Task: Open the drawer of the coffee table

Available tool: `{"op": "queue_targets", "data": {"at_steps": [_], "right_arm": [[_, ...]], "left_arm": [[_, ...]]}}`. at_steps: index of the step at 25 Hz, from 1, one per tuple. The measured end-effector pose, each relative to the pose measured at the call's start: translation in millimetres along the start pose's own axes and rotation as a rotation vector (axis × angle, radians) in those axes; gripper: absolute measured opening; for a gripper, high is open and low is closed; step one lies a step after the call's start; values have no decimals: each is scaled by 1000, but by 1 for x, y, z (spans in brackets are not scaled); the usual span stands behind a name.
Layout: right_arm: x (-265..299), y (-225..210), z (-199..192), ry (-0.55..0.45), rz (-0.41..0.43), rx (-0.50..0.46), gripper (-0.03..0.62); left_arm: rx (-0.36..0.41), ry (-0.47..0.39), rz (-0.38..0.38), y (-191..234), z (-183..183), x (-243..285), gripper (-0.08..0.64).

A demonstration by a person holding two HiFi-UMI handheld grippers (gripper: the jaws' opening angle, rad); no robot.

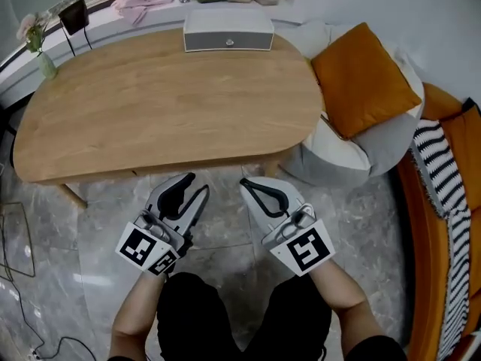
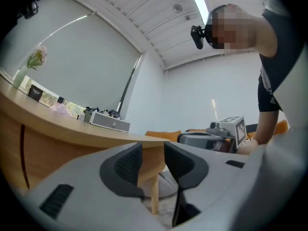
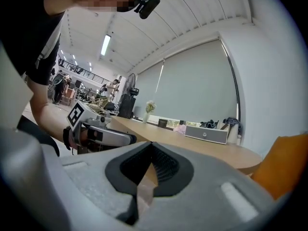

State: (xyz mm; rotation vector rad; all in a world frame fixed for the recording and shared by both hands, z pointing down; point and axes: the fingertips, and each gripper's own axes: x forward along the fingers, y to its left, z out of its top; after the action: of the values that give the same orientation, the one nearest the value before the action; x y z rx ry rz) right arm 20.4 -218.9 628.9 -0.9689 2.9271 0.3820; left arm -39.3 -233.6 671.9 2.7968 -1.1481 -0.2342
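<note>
The light wooden coffee table (image 1: 165, 96) fills the upper half of the head view, and no drawer front shows in any view. Both grippers hover over the marble floor just short of the table's near edge. My left gripper (image 1: 194, 185) points at that edge with its jaws a little apart and nothing between them. In the left gripper view the left gripper (image 2: 153, 146) looks under the tabletop (image 2: 72, 129) toward a wooden leg (image 2: 154, 196). My right gripper (image 1: 248, 185) is beside it, and the right gripper (image 3: 151, 146) has its pads meeting at the tips, empty.
A white speaker box (image 1: 228, 30) sits at the table's far edge, a flower vase (image 1: 37, 43) at far left. An orange cushion (image 1: 364, 77) lies on a grey pouf (image 1: 338, 153) at right, beside an orange sofa with a striped throw (image 1: 443, 179). Cables (image 1: 15, 239) lie on the floor at left.
</note>
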Motion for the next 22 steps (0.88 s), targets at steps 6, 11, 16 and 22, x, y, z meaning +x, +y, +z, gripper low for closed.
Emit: {"op": "queue_targets", "data": {"at_steps": [6, 11, 16, 22], "right_arm": [[-12, 7, -5, 28, -8, 28, 1], [-17, 12, -9, 22, 8, 23, 0], [-11, 19, -17, 28, 34, 21, 1], [-8, 21, -23, 43, 53, 32, 0]], "left_arm": [[-235, -29, -34, -3, -12, 6, 178], [-296, -23, -35, 7, -35, 10, 207], [-363, -12, -37, 11, -44, 14, 212], [-515, -34, -55, 18, -73, 20, 252]]}}
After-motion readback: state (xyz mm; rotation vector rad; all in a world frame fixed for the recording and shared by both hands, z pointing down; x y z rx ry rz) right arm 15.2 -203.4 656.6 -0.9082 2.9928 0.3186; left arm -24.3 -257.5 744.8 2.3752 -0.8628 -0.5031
